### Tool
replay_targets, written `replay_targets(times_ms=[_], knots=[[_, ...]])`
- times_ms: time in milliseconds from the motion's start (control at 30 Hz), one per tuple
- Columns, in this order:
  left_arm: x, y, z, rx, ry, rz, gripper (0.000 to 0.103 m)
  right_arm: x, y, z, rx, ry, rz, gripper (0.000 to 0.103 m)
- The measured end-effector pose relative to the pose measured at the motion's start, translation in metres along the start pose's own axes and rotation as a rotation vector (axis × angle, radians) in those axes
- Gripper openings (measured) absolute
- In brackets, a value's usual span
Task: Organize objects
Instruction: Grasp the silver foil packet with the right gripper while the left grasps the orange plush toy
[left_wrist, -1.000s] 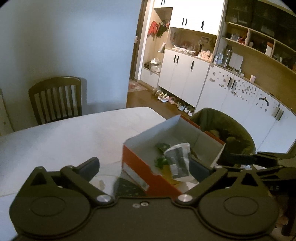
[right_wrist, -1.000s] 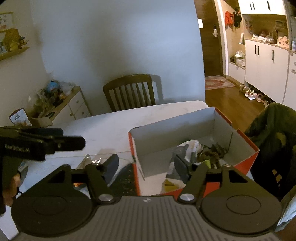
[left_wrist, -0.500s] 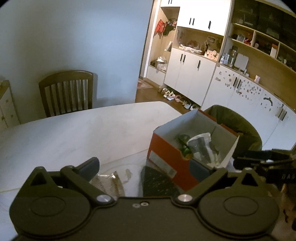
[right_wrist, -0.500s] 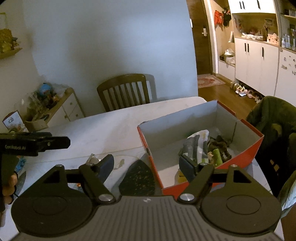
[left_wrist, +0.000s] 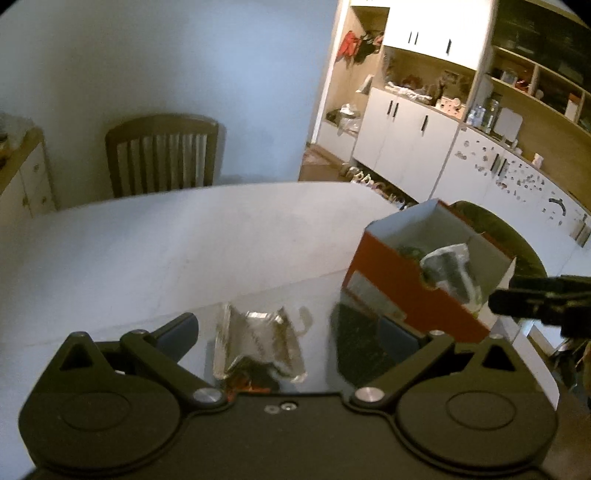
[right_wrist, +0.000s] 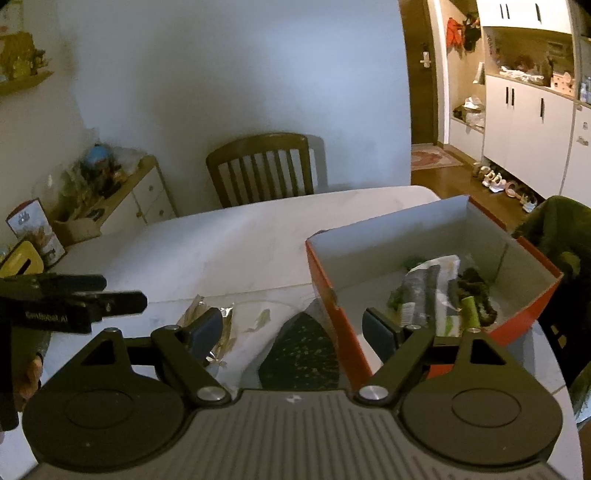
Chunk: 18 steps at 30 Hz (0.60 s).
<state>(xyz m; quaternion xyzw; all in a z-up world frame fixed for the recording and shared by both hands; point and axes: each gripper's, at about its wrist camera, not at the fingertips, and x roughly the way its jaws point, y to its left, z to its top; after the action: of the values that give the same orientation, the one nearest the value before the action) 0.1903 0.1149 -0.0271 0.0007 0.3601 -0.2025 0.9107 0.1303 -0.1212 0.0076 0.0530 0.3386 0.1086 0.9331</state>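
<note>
An open orange box (right_wrist: 332, 295) with a white inside stands on the white table (right_wrist: 221, 236) and holds several wrappers and small items (right_wrist: 436, 291). It also shows in the left wrist view (left_wrist: 391, 280). A crumpled silver foil wrapper (left_wrist: 258, 347) lies on the table between the fingers of my open left gripper (left_wrist: 288, 336); in the right wrist view the foil wrapper (right_wrist: 221, 321) lies left of the box. A dark speckled flat piece (right_wrist: 303, 350) lies against the box. My right gripper (right_wrist: 295, 328) is open and empty, above the dark piece and the box's near corner.
A wooden chair (right_wrist: 266, 170) stands at the table's far side. A low cabinet with clutter (right_wrist: 110, 199) is at the left. A chair with dark green cloth (right_wrist: 557, 236) stands right of the box. White cupboards (left_wrist: 406, 140) line the far wall.
My left gripper has swung left, away from the box; the foil wrapper now lies between its fingers. My right gripper has shifted left, so the box sits further right in its view.
</note>
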Motion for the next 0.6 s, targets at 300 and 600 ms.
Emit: replay_targets(times_ms=[300, 600], knots=[[0.025, 0.024, -0.030, -0.070, 0.011, 0.025, 0.103, 0.048, 0.014, 0.000, -0.020, 0.064, 0.022, 0.083], [0.055, 0.031, -0.056, -0.083, 0.077, 0.028, 0.103, 0.099, 0.041, -0.001, -0.105, 0.152, 0.073, 0.083]])
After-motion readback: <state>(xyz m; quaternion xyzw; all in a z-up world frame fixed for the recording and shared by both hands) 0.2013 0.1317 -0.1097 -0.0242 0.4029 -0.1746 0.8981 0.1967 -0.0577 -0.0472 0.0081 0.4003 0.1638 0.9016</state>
